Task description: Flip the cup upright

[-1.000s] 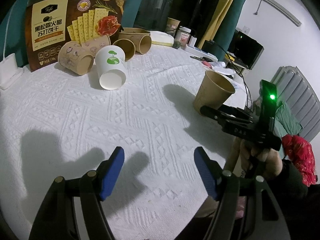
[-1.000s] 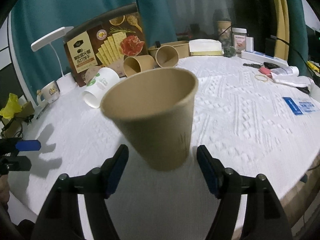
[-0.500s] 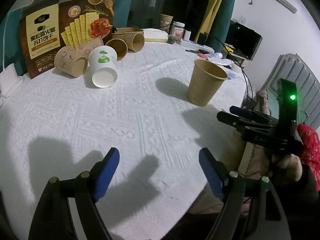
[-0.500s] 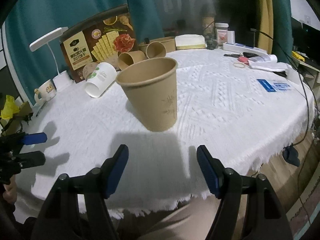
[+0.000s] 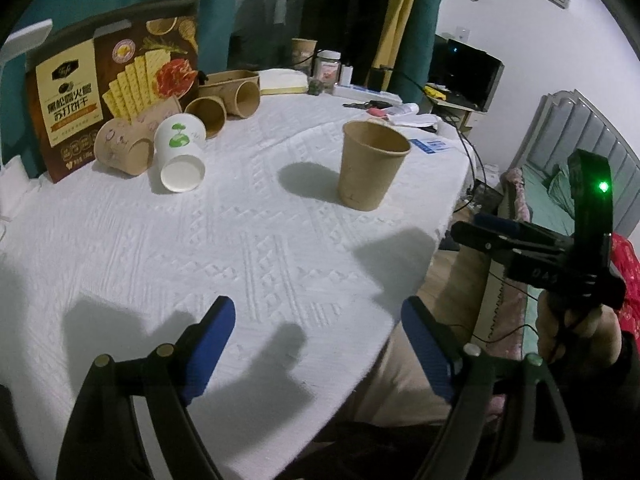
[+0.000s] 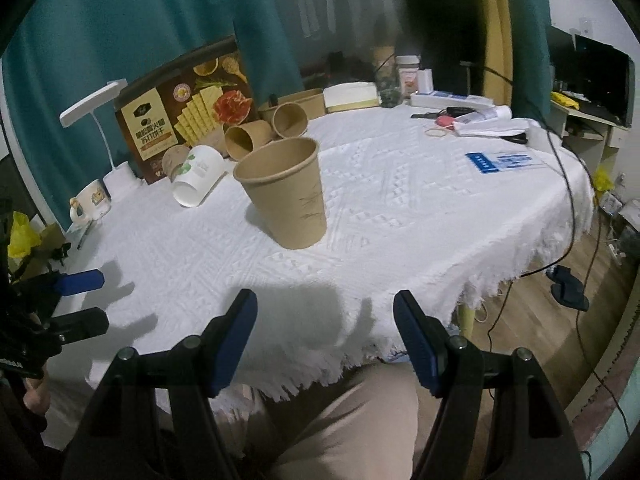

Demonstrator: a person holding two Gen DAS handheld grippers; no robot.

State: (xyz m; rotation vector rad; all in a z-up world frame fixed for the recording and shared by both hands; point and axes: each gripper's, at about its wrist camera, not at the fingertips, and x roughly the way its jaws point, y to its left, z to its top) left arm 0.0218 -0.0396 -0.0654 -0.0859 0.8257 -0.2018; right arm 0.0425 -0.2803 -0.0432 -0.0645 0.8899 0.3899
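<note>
A brown paper cup (image 5: 370, 166) stands upright on the white tablecloth (image 5: 240, 240), mouth up; it also shows in the right wrist view (image 6: 286, 194). My right gripper (image 6: 325, 326) is open and empty, pulled back past the table's front edge, well clear of the cup. It appears from the side in the left wrist view (image 5: 496, 230). My left gripper (image 5: 316, 336) is open and empty over the near edge of the table; its fingers (image 6: 78, 298) show at the left of the right wrist view.
At the back left lie a white cup (image 5: 180, 158) and several brown cups (image 5: 208, 114) on their sides before a cracker box (image 5: 108, 92). A mug (image 6: 90, 202) and desk lamp (image 6: 94, 102) stand far left. Papers, cables and small items (image 6: 480, 120) crowd the back right.
Both grippers have drawn back from the table toward the person. The right gripper, which had the cup between its open fingers, is now far from it; the cup stays standing.
</note>
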